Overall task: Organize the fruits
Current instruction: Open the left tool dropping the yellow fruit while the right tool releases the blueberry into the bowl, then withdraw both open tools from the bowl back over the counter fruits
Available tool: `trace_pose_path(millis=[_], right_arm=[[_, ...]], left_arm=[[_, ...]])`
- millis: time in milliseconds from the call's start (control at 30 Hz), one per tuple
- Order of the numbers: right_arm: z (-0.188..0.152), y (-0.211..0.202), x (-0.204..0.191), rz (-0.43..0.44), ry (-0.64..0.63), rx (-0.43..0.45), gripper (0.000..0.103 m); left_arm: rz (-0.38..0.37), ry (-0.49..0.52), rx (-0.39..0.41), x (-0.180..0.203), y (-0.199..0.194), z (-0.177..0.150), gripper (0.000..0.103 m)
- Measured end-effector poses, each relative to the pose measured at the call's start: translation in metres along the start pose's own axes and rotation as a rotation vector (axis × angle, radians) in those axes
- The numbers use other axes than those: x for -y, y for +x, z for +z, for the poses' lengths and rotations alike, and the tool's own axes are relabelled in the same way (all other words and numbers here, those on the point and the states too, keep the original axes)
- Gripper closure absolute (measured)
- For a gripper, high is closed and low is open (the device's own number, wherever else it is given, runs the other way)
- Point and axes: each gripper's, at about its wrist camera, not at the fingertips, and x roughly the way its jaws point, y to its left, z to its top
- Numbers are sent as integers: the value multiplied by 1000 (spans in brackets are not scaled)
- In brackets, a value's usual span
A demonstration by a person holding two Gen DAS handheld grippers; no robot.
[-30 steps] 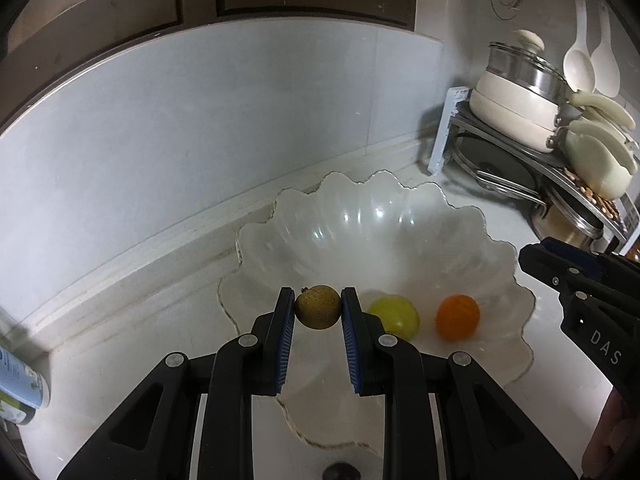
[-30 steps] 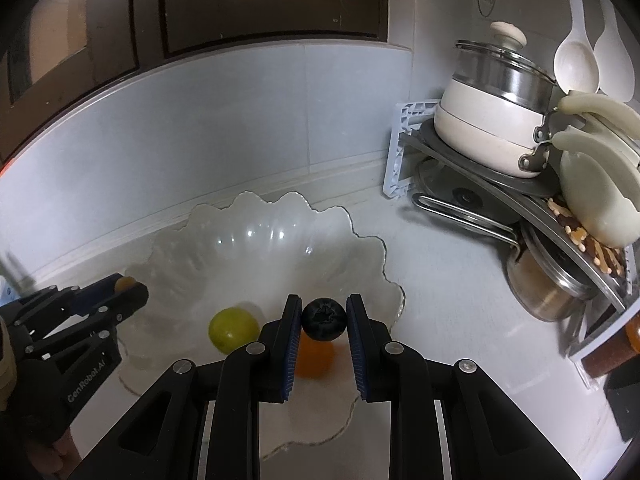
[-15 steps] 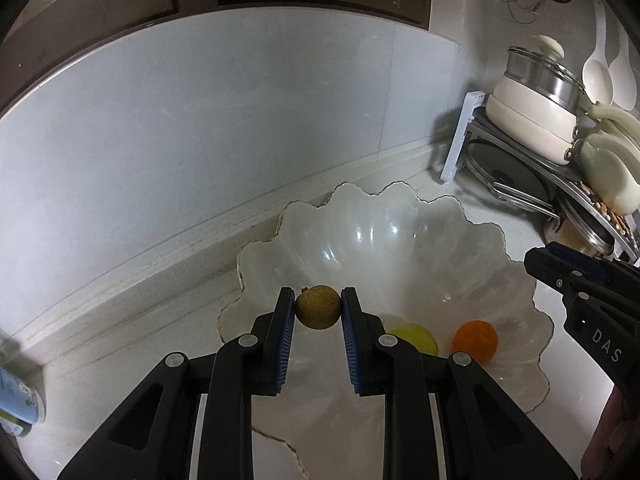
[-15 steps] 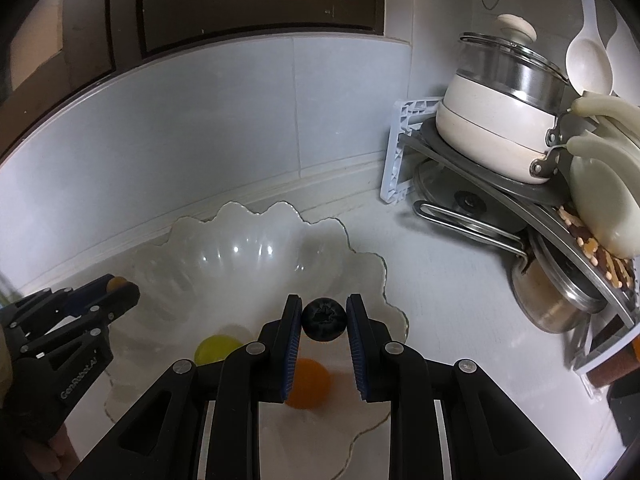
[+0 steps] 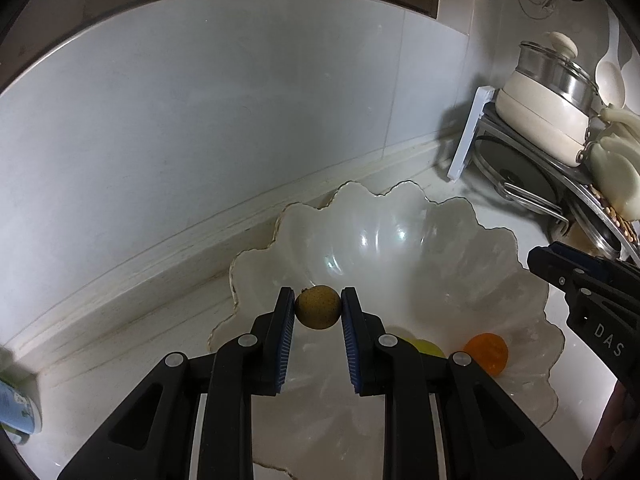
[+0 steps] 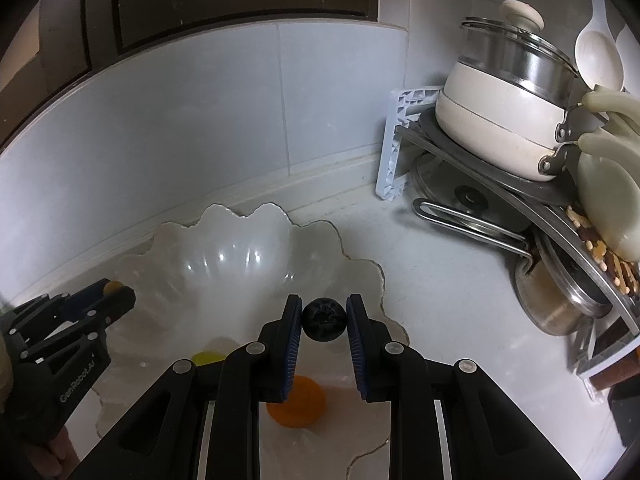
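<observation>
My left gripper point(image 5: 318, 307) is shut on a small brown speckled fruit point(image 5: 318, 307), held above the near left part of a white scalloped bowl point(image 5: 404, 216). My right gripper point(image 6: 324, 317) is shut on a dark blue berry point(image 6: 324, 317) over the same bowl point(image 6: 240, 224), toward its right side. Inside the bowl lie an orange fruit point(image 5: 486, 353) point(image 6: 298, 406) and a yellow-green fruit point(image 5: 428, 348) point(image 6: 208, 357), both partly hidden behind the fingers. The right gripper's black body point(image 5: 592, 300) enters the left wrist view at the right edge; the left gripper point(image 6: 108, 292) shows at the left of the right wrist view.
The bowl sits on a pale counter against a tiled wall point(image 5: 200, 120). A metal rack point(image 6: 500, 184) at the right carries a cream pot with a glass lid point(image 6: 508, 92), pan lids and a steel pot point(image 6: 560, 300). A blue-labelled container point(image 5: 16, 404) stands at the far left.
Both grippers have moved forward over the bowl with their fruits still held; the yellow-green and orange fruits now lie lower in both views, partly behind the fingers.
</observation>
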Motion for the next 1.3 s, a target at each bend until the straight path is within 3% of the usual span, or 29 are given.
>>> trace_pose_path(millis=[233,333,400,467,567,767,867,1300], right_arm=[[2,6,1,-5,0,-22,78],[2,7,0,-5,-5,-27,76],[3,8,0,-8,-1,-32,71],[2,8,0,-5,8,-27,57],[1,5,-1,-7,6,-22,45],[0,-4,-2,-18,9,-9,35],[0,-9,-3,-20,11,-5,33],[-8,-38,-10,-11,1,20,33]], left_arm=[[5,4,0,0,1,2,77],[10,3,2,-1,1,1,69],[17,0,5,-1,0,0,60],[23,1,8,-1,-1,0,57],[32,0,18,-2,-5,-1,47],[49,-13,43,-7,-19,-4,31],[52,-20,53,-8,-25,-7,26],[70,-37,76,-13,-54,-20,24]])
